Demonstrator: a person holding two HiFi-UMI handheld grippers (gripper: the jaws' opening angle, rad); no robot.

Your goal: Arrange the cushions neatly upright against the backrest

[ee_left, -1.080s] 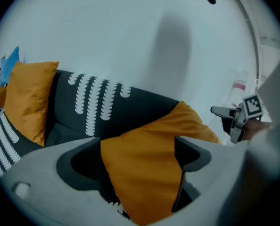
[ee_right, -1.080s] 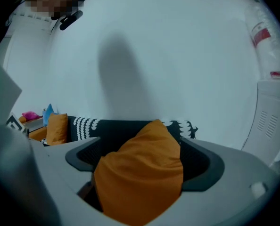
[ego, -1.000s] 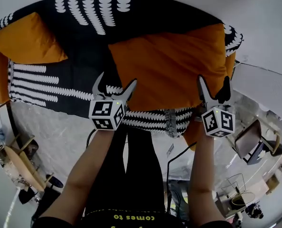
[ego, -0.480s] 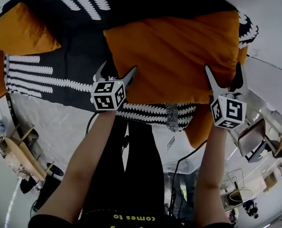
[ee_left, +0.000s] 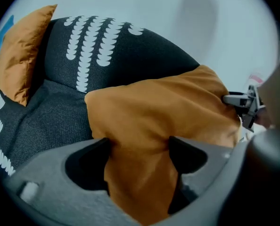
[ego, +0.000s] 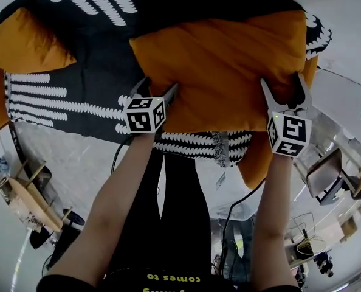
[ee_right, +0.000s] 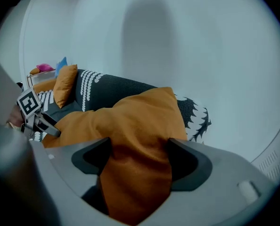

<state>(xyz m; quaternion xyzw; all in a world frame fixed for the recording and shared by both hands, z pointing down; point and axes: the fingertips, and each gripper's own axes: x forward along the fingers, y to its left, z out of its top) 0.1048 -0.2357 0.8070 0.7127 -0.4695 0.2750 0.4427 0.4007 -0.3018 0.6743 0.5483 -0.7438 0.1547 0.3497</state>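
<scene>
Both left tongs (ego: 160, 87) and right tongs (ego: 282, 81) are closing, pinching the orange cushion (ego: 223, 62), its underside hidden.

Large cushion (ego: 223, 72), centre toward 1 o'clock: plain orange. Small cushion (ego: 25, 41), 10 o'clock: the same plain orange. Sofa (ego: 101, 59): charcoal-black weave crossed by rows of white scallop shapes, with a white toothed border at 2 o'clock. Floor (ego: 77, 169), 8 o'clock: pale grey, faintly mottled. Trousers (ego: 180, 224), 6 o'clock: black.
</scene>
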